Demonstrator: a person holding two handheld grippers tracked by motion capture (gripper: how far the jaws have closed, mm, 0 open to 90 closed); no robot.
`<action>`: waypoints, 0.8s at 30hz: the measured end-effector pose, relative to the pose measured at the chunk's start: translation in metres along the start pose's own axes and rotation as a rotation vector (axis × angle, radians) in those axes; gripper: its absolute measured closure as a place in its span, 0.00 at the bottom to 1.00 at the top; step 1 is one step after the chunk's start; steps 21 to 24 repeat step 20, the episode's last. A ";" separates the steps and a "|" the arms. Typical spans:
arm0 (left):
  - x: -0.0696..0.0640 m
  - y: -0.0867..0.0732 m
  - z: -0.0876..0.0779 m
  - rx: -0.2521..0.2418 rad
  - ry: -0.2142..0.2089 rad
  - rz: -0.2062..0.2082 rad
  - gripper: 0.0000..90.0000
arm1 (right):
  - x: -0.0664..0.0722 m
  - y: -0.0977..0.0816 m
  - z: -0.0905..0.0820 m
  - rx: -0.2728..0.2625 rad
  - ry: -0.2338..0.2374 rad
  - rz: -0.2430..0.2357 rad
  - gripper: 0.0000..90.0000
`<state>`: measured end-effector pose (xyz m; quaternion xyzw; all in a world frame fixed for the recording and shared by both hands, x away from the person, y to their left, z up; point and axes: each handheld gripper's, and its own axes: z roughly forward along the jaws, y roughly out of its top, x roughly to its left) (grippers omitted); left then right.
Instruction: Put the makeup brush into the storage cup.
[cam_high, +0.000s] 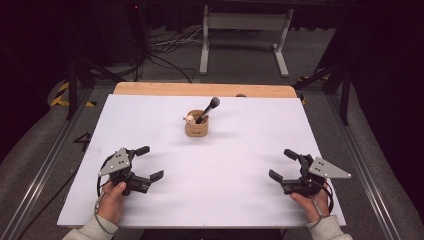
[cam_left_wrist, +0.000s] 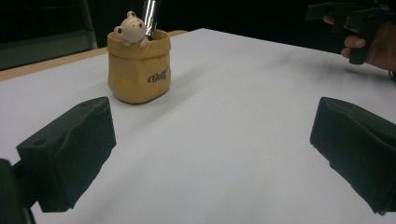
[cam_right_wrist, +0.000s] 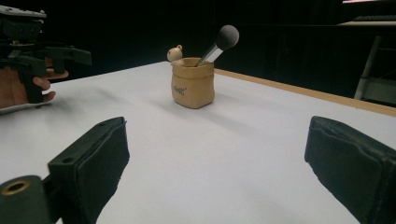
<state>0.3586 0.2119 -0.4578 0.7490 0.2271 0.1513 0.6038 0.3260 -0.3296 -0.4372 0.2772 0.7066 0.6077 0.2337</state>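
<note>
I've both tongs, left (cam_high: 148, 163) and right (cam_high: 283, 164), released near the bench's (cam_high: 250, 150) front corners; the small tan ceramic-looking sack pot (cam_high: 196, 126) seems fragile, and I'd grip the black round-headed brush (cam_high: 209, 108) by its stiff handle.

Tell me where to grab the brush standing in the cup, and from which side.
Grip the brush on its bare silver shaft just below the dark head, coming from above. It leans up and right out of the tan cup, so the cup's wall blocks lower holds.

A lab or test room, dark and bare

Black curtains (cam_high: 385, 55) hang round a white table (cam_high: 240, 165); cables (cam_high: 165, 50) trail over grey carpet (cam_high: 250, 62); metal rails (cam_high: 45, 165) flank it; a stand (cam_high: 245, 35) behind.
</note>
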 end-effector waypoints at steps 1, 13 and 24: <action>0.000 -0.002 0.001 -0.005 -0.001 -0.017 0.01 | 0.000 0.000 0.000 0.000 0.000 0.000 0.08; 0.002 -0.006 -0.003 -0.046 0.008 -0.058 0.00 | 0.003 -0.003 0.002 0.012 0.017 0.001 0.08; 0.001 -0.006 -0.004 -0.061 0.006 -0.061 0.00 | 0.004 -0.003 0.002 0.013 0.020 0.001 0.07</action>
